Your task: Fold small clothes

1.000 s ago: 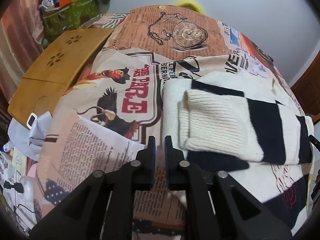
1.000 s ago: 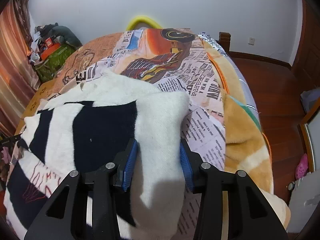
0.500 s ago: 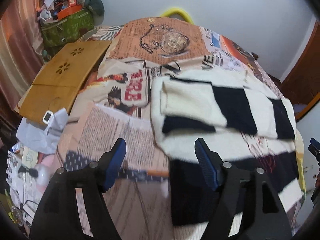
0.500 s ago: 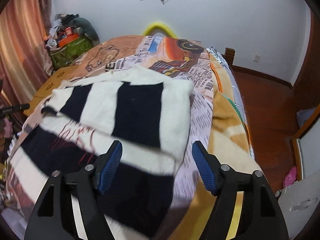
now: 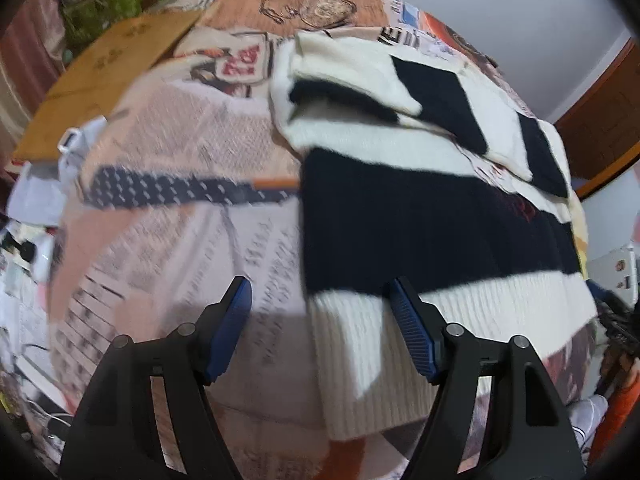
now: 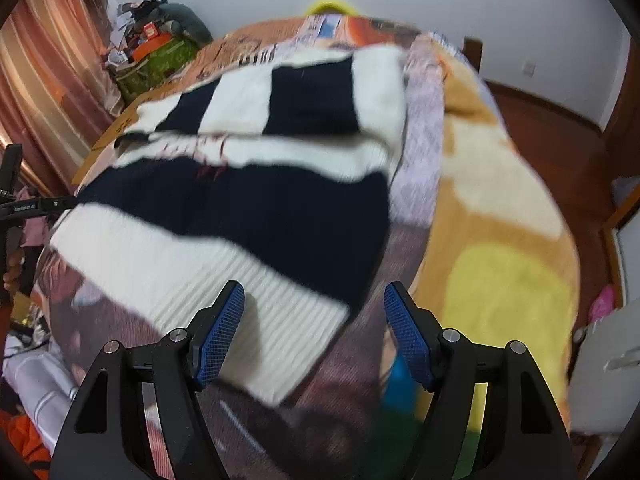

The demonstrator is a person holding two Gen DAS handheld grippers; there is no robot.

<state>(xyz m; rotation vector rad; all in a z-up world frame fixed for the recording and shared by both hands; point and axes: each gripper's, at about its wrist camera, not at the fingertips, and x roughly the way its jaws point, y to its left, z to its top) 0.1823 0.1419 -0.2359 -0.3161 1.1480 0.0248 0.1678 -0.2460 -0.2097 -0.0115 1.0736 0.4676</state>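
A navy and cream striped knit sweater (image 5: 420,216) lies flat on the bed, its sleeves folded across the upper body. It also shows in the right wrist view (image 6: 248,200). My left gripper (image 5: 320,328) is open and empty, above the ribbed hem's left corner. My right gripper (image 6: 314,328) is open and empty, above the hem's right corner. Both views are motion-blurred.
The bed carries a newspaper-print blanket (image 5: 168,208). A wooden lap table (image 5: 104,64) lies at the bed's far left. Clutter and a green box (image 6: 160,60) stand by the curtain. Wooden floor (image 6: 560,148) lies right of the bed.
Both grippers opened, let go of the folded sleeves and pulled back toward the sweater's hem. The sleeves now lie across the upper body.
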